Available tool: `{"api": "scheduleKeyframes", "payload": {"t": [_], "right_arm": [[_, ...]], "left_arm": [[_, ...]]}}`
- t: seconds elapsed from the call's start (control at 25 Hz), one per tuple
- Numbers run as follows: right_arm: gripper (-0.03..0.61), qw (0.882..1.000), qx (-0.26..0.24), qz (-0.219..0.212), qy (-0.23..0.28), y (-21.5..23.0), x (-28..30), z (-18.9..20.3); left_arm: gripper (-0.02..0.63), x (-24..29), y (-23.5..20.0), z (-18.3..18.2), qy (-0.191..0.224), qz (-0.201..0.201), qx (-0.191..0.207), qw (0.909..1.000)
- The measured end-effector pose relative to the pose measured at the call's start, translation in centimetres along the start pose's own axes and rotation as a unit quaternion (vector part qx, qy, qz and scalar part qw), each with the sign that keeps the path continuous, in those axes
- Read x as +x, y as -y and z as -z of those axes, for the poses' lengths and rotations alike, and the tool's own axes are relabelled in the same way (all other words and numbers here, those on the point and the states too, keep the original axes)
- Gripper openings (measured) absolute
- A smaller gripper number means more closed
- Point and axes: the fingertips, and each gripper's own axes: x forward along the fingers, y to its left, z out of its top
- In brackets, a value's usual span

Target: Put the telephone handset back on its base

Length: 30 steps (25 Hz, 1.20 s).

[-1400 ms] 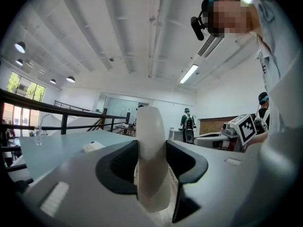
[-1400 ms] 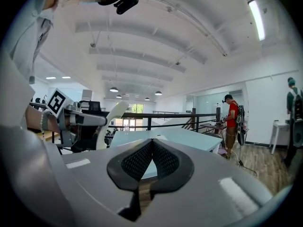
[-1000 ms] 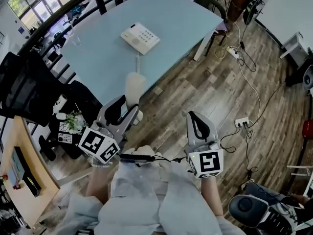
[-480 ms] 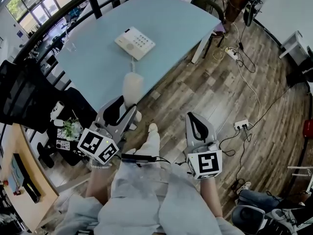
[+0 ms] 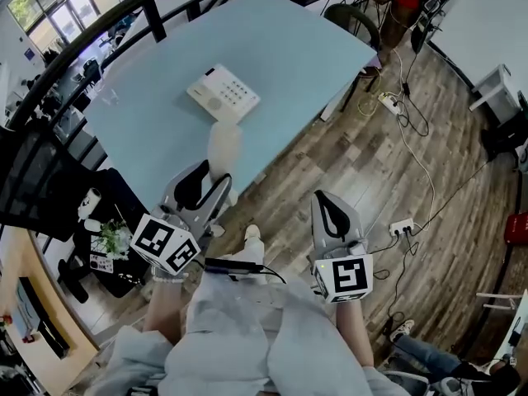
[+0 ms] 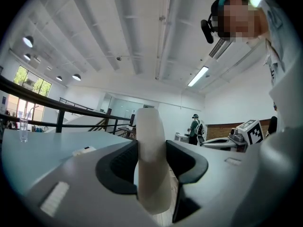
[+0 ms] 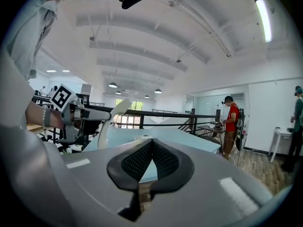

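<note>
The handset (image 5: 223, 148) is a long, rounded, off-white piece with a smooth surface. It is not on the base (image 5: 223, 95). It is held in the air in front of the person, and in the head view its far end shows over the near edge of the pale blue counter (image 5: 297, 40), near the base. The base is a flat white box with a keypad. It lies alone on the counter, turned at an angle to the edges. The left tool (image 5: 211, 185) is closed on the handset: in the left gripper view the two black ribbed pads (image 6: 122, 163) press on its two sides, and the handset (image 6: 151, 160) stands upright between them and reaches far beyond the tips. The right tool (image 5: 330, 205) is beside the left one, over the wooden floor (image 5: 371, 155). Its jaws are fully together, the pads (image 7: 137, 162) touch each other, and nothing is between them. From the right gripper view the handset (image 7: 110, 122) points up and a little to the right out of the left tool. Each tool carries a cube with black and white square markers (image 5: 166, 243), and these are patterns, not letters. The keys on the base are too small to read. A clear glass (image 6: 23, 126) stands on the far part of the counter, and a black railing (image 7: 180, 113) runs behind it.
</note>
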Motion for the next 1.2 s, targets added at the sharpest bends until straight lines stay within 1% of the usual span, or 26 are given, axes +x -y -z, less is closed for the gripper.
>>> {"api": "scheduleKeyframes", "payload": {"t": [0.24,0.56,0.88,1.2], "right_arm": [[0.006,1.0,-0.003,-0.01,-0.009,1.4,5.4,-0.8],[0.006,1.0,-0.007,-0.023,-0.017,3.5,12.0,-1.1],[0.006,0.999,-0.016,-0.044,-0.022,3.5,16.4,-1.2],[0.006,0.997,-0.021,-0.062,-0.029,3.4,18.6,-0.5]], "left_arm": [[0.189,3.6,-3.9,-1.2,0.001,-0.008,0.005,1.0],[0.189,7.6,-8.6,-1.1,-0.007,-0.028,0.008,0.9996],[0.189,8.7,-12.3,-0.4,-0.012,-0.051,0.001,0.9986],[0.189,8.2,-14.0,-0.3,-0.01,-0.086,-0.009,0.9962]]}}
